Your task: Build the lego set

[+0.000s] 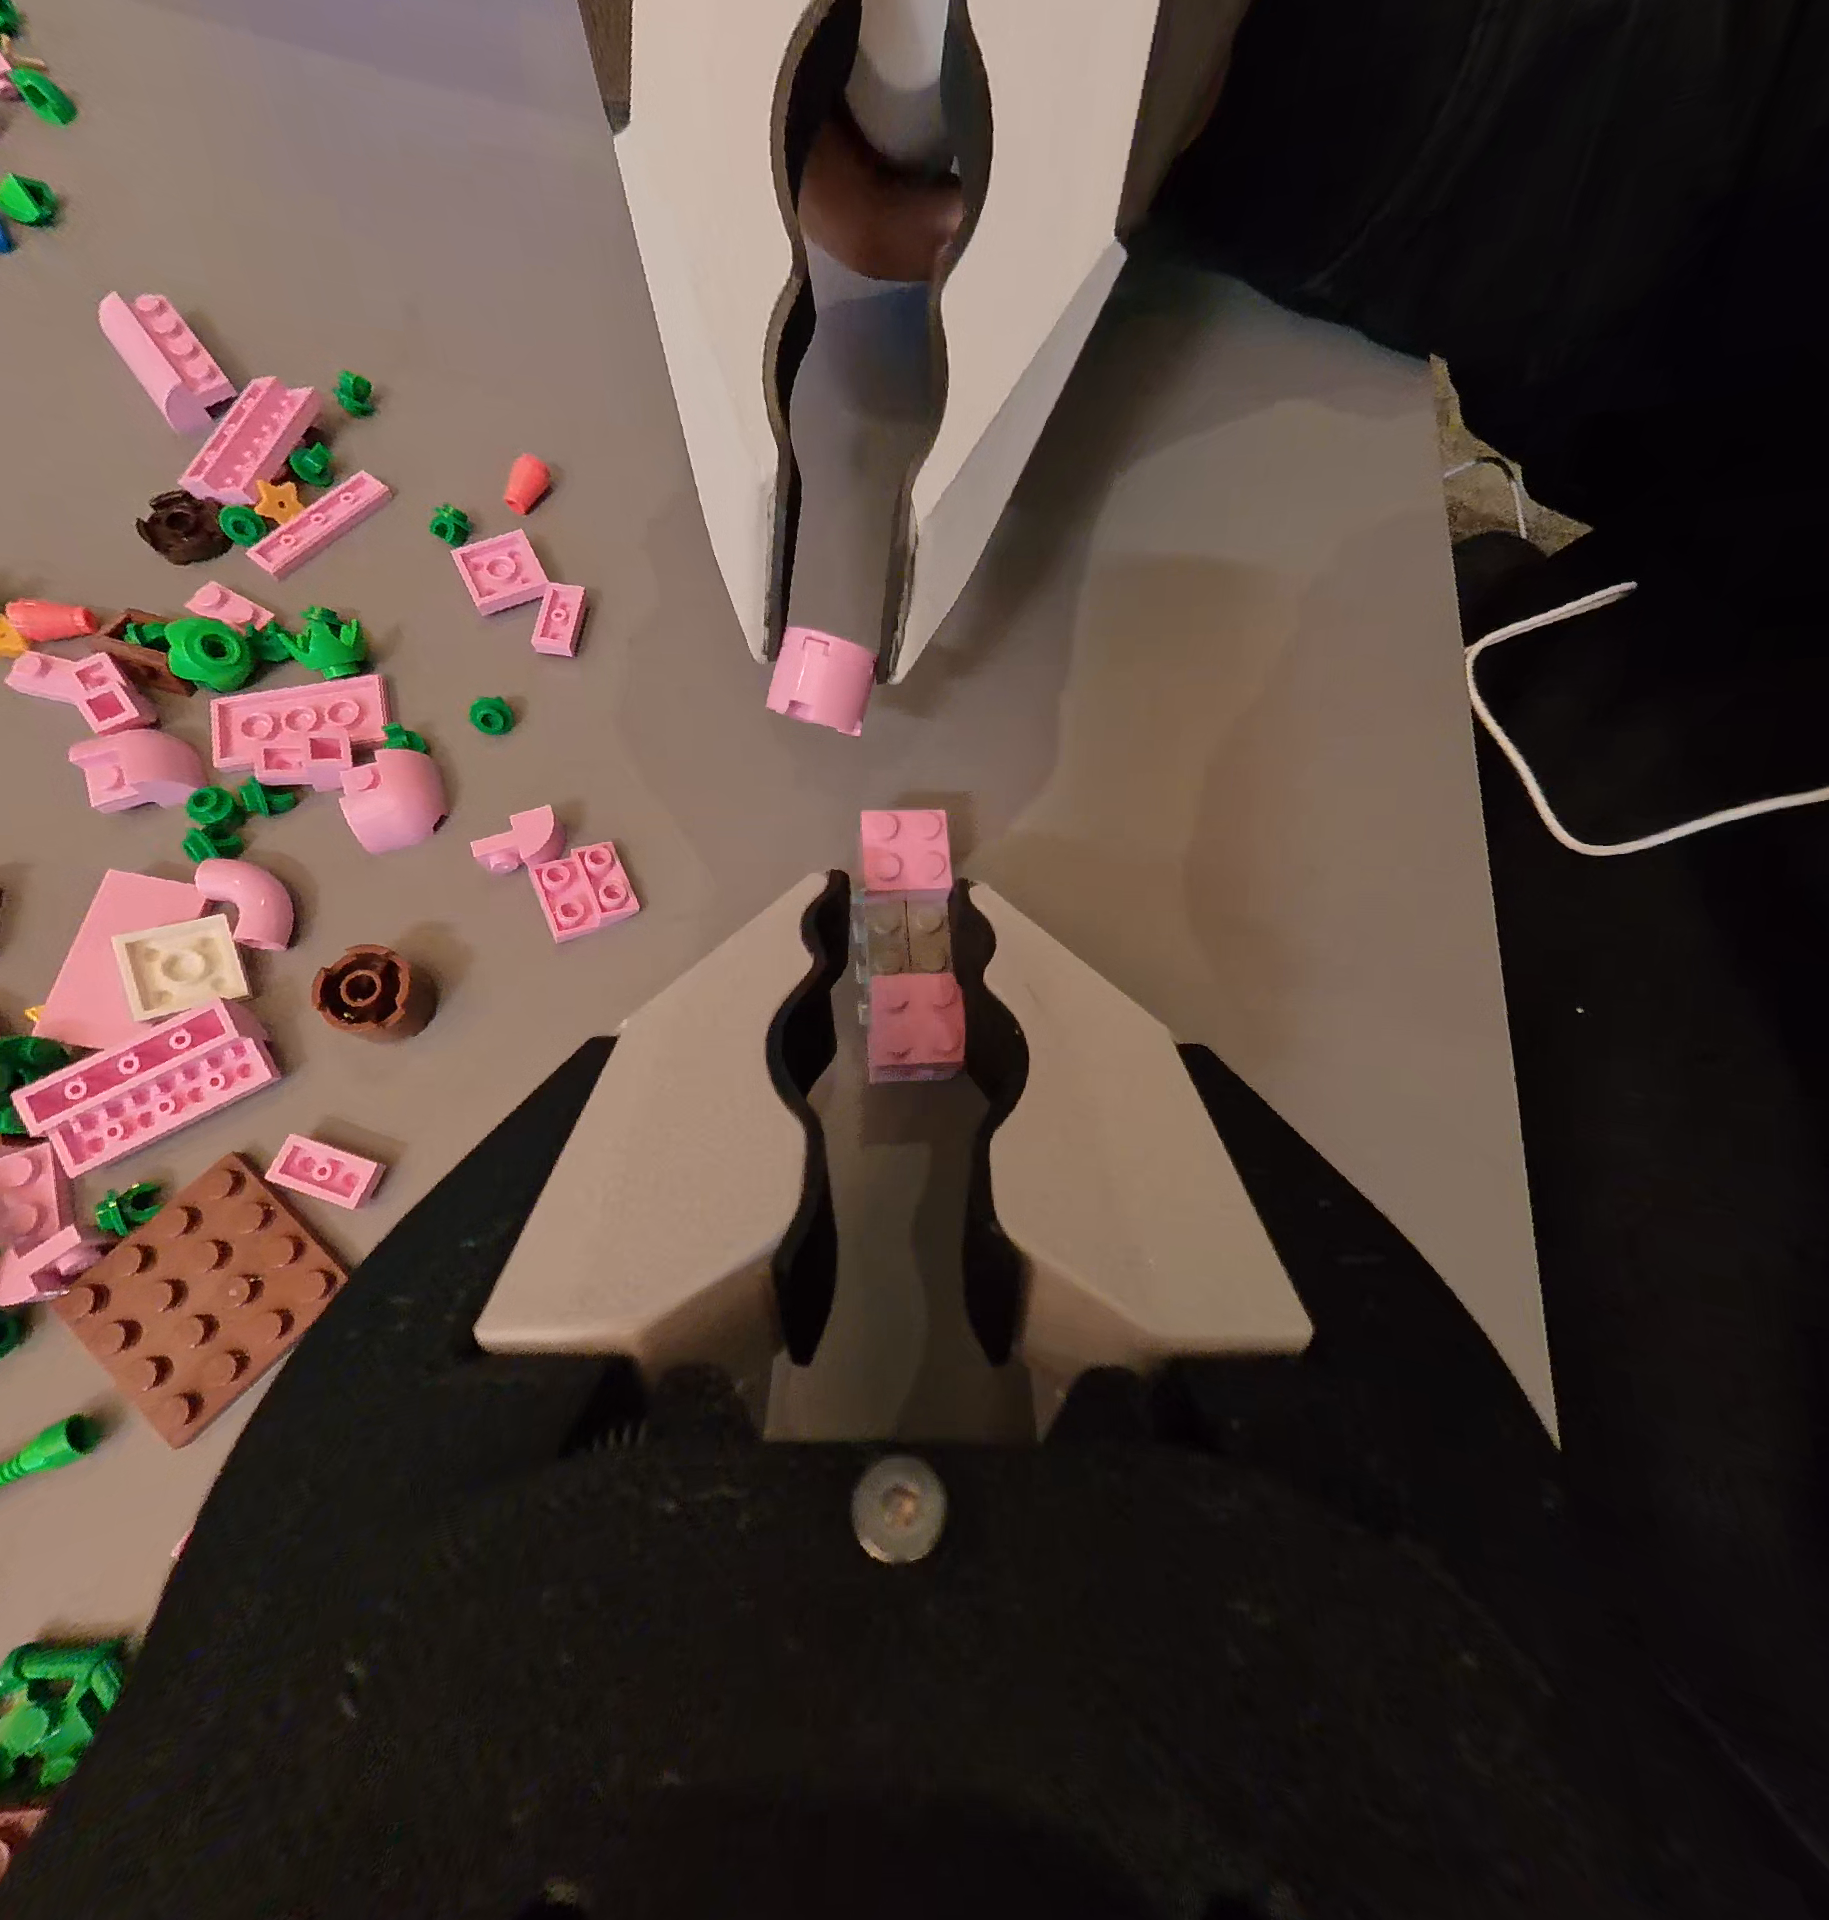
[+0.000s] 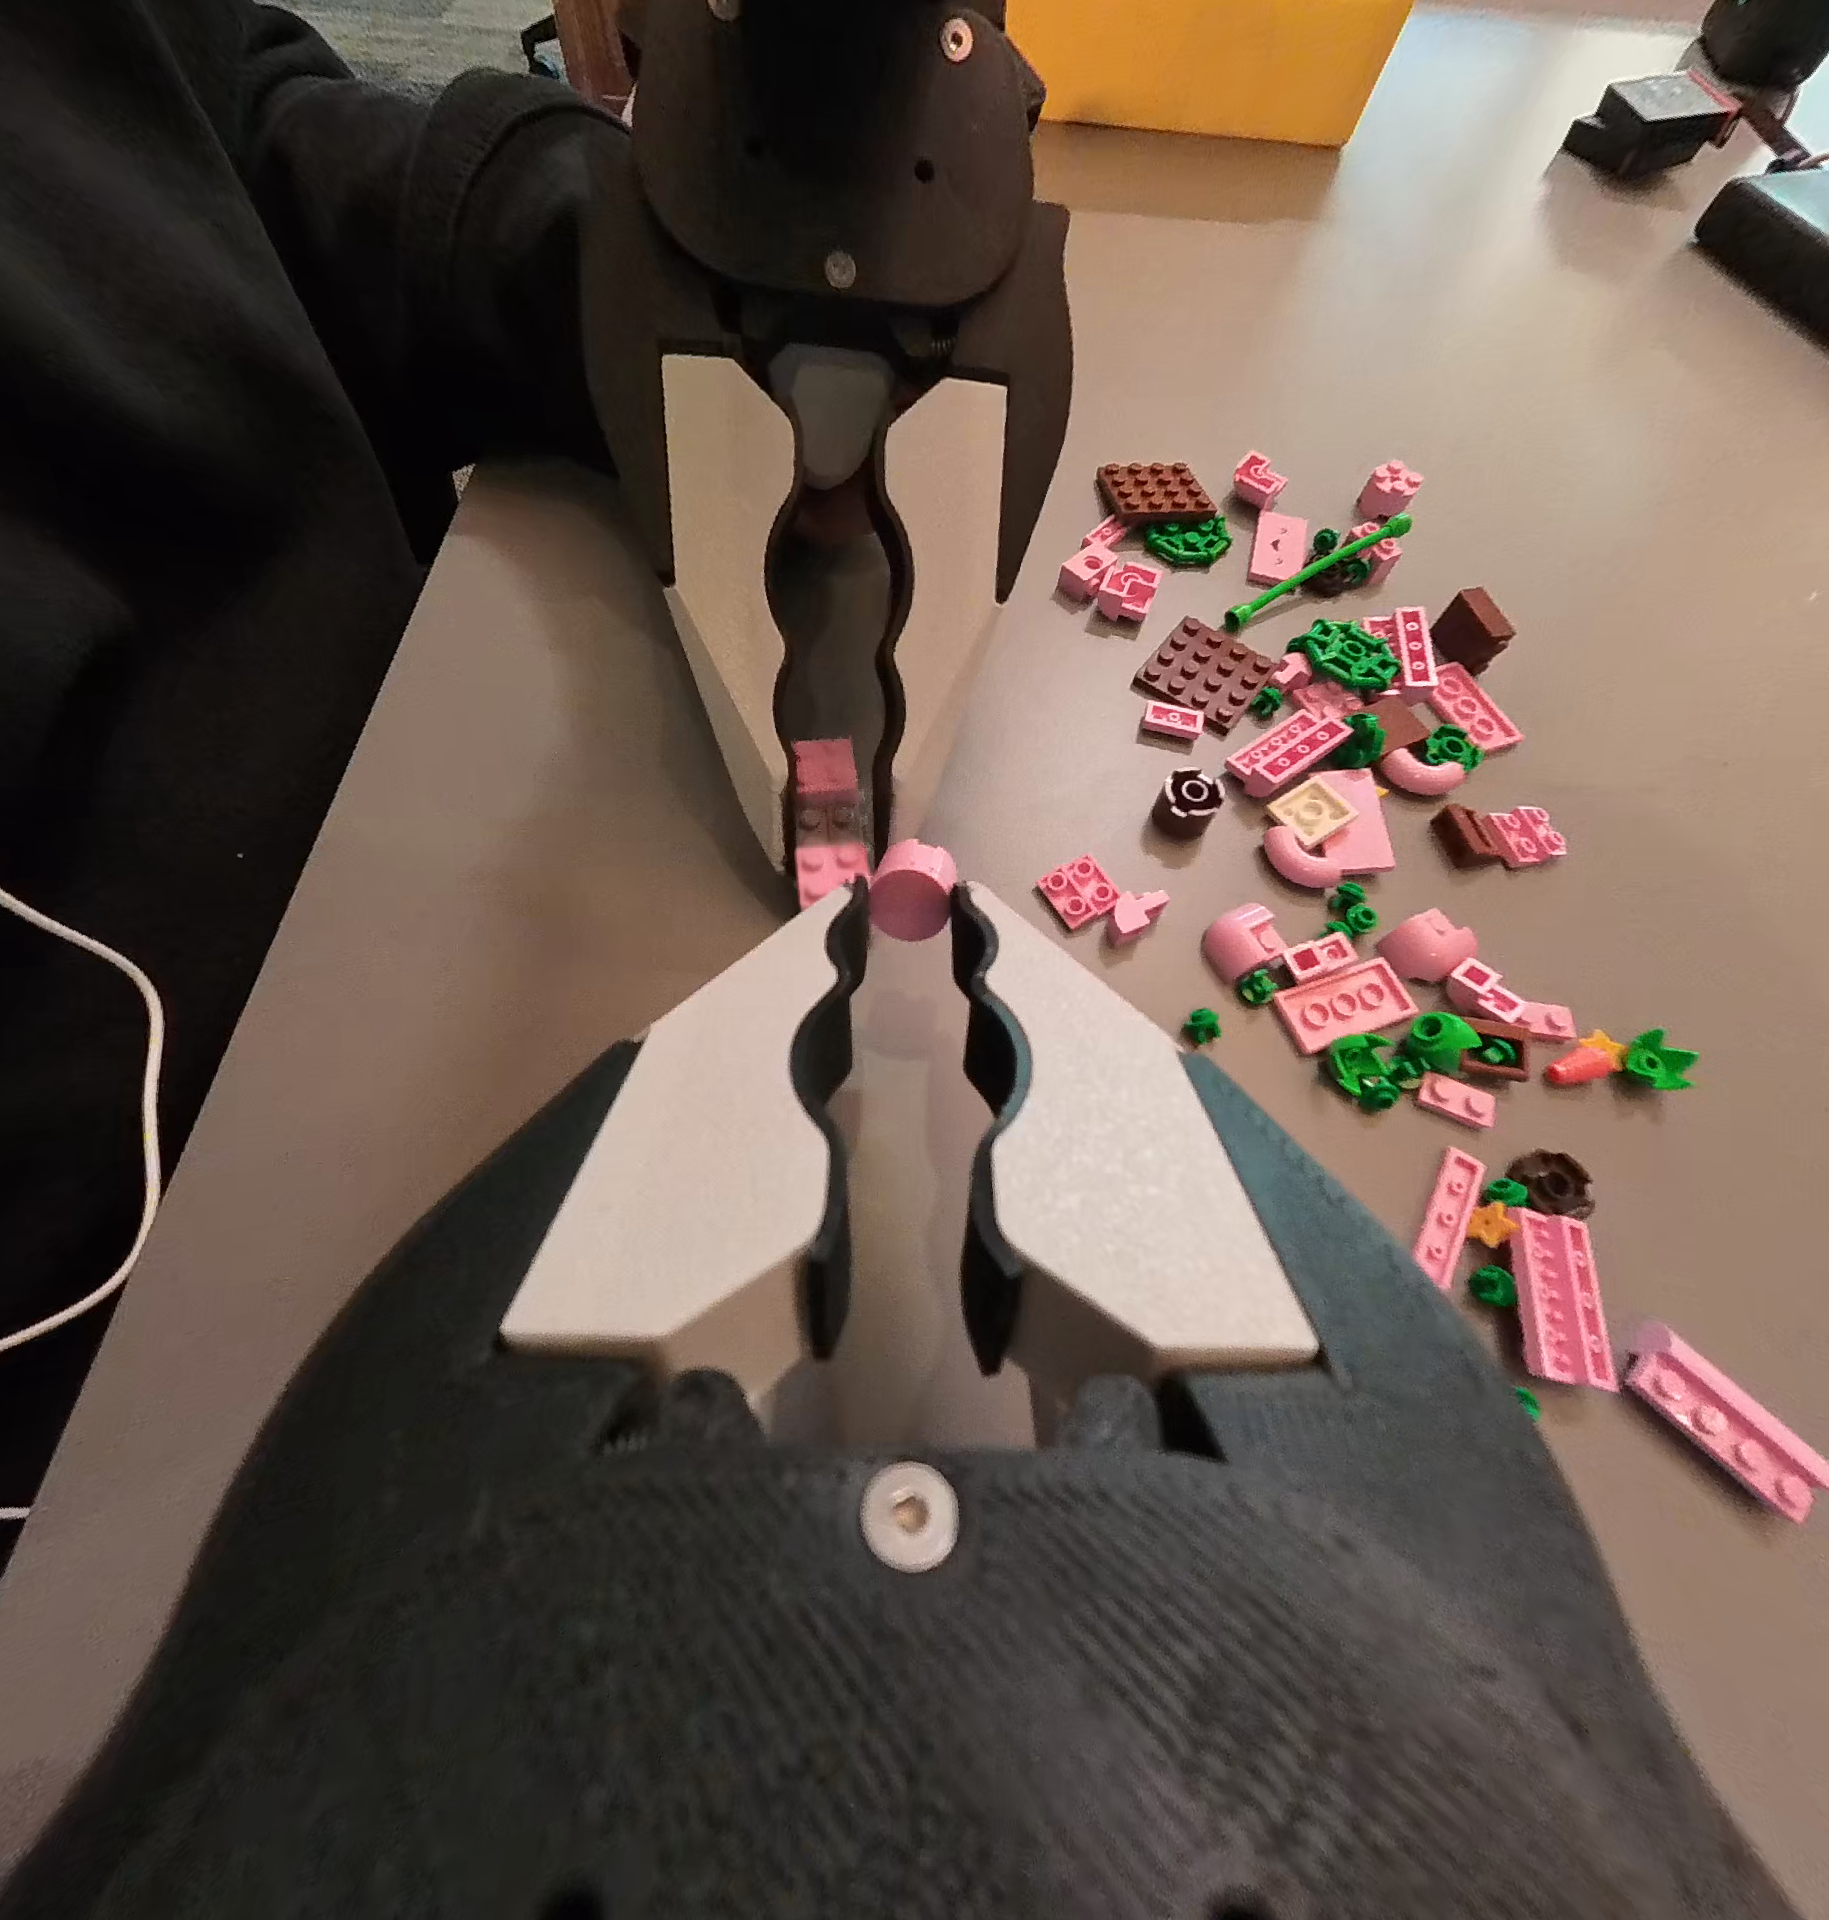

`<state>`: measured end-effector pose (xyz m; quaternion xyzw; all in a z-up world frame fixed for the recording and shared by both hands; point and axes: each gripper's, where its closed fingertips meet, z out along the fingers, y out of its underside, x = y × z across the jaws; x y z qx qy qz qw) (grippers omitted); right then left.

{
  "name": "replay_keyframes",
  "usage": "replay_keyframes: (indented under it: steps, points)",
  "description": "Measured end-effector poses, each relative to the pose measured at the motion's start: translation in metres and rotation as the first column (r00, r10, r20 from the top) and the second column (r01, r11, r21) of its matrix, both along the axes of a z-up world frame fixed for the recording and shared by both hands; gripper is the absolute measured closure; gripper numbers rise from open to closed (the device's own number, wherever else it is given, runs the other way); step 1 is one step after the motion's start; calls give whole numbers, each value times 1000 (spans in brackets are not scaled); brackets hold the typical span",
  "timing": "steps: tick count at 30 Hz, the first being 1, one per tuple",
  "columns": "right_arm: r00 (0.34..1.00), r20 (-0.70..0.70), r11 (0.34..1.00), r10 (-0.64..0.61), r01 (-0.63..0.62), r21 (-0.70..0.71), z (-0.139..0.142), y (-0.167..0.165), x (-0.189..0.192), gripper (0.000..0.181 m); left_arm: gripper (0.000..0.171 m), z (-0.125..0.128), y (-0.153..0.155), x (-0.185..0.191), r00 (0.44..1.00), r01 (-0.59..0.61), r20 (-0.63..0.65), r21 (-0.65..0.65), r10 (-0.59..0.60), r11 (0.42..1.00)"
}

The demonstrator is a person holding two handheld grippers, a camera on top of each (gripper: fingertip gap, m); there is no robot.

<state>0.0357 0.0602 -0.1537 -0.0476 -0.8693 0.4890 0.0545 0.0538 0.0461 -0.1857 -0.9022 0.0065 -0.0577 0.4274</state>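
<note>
My left gripper (image 1: 903,894) is shut on a small assembly (image 1: 905,935): a grey middle section with a pink 2x2 brick at each end. One pink end sticks out past the fingertips. It also shows in the right wrist view (image 2: 825,821). My right gripper (image 2: 910,894) is shut on a round pink brick (image 2: 912,896), held at its fingertips. In the left wrist view the right gripper (image 1: 827,665) comes in from the top with the round pink brick (image 1: 819,686) a short gap from the assembly's free pink end. The two do not touch.
A pile of loose pink, green and brown pieces (image 1: 193,852) lies left on the grey table (image 1: 1201,727), including a brown studded plate (image 1: 203,1299). The table edge (image 1: 1461,831) runs close on the right, with a white cable (image 1: 1616,821) beyond. A yellow box (image 2: 1201,62) stands far back. My right fingertips sit around 4 centimetres from my left ones.
</note>
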Motion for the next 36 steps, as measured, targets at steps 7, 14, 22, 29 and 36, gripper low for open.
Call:
replay_keyframes:
  steps: [7, 14, 22, 29, 36]
  points:
    - [999, -29, 1000, -19, 19, -21, 5, 1, -4, 167, 152, 3, -1, -1, 1000, -6, 5, 19, 6, 1000]
    - [949, -278, 983, -149, 111, -147, 41, 0, -21, 167, 147, 39, -2, -10, 989, -73, 146, 246, 38, 967]
    - [594, -735, 945, -328, 192, -267, 93, -5, -22, 167, 140, 85, -1, -15, 930, -175, 366, 475, -13, 863]
    - [435, -824, 931, -364, 154, -330, 100, -27, -8, 168, 136, 120, -14, -23, 840, -270, 527, 612, -128, 743]
    - [422, -832, 933, -359, 130, -337, 94, -38, -5, 168, 145, 130, -15, -14, 752, -279, 608, 644, -255, 712]
